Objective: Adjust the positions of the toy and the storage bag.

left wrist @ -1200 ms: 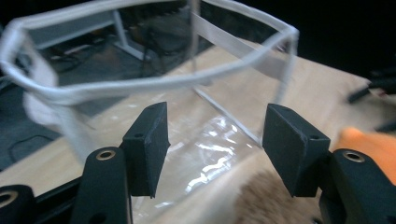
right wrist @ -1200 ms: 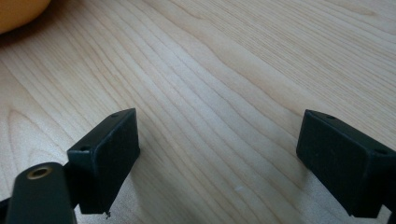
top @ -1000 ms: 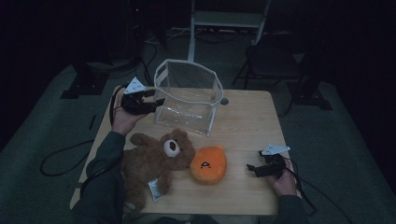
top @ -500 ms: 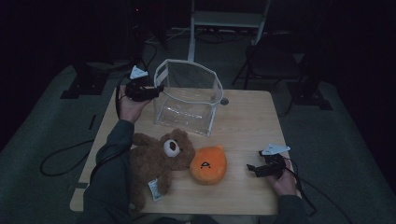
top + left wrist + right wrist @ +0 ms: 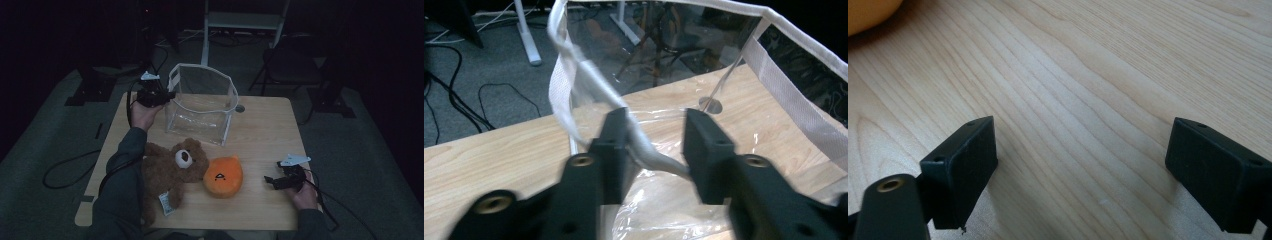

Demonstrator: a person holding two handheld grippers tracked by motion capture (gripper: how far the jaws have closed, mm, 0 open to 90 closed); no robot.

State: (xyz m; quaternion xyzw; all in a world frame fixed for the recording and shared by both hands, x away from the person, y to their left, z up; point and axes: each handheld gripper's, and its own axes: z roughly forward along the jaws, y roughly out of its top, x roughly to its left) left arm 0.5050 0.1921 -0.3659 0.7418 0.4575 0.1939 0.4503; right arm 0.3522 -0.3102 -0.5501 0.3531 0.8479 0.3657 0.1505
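Observation:
A clear plastic bag (image 5: 200, 107) with a white fabric rim (image 5: 574, 100) stands open at the back of the wooden table (image 5: 265, 130). My left gripper (image 5: 167, 95) is at the bag's left upper corner. In the left gripper view its jaws (image 5: 656, 135) straddle the rim band; they have just been closing, with the band between them and a gap still showing. A brown teddy bear (image 5: 170, 167) lies at the front left, with a round orange plush (image 5: 223, 176) beside it. My right gripper (image 5: 269, 181) rests low at the front right, its jaws (image 5: 1083, 150) wide open over bare wood.
A small round metal disc (image 5: 240, 108) sits in the table just right of the bag. A folding chair (image 5: 295, 60) and a white stand (image 5: 240, 20) are behind the table. Cables trail over the grey floor at the left. The orange plush edge (image 5: 868, 12) shows far from the right jaws.
My left hand has moved back along the table's left side to the bag's corner, and its jaws have narrowed around the rim. The right hand and the toys have stayed put.

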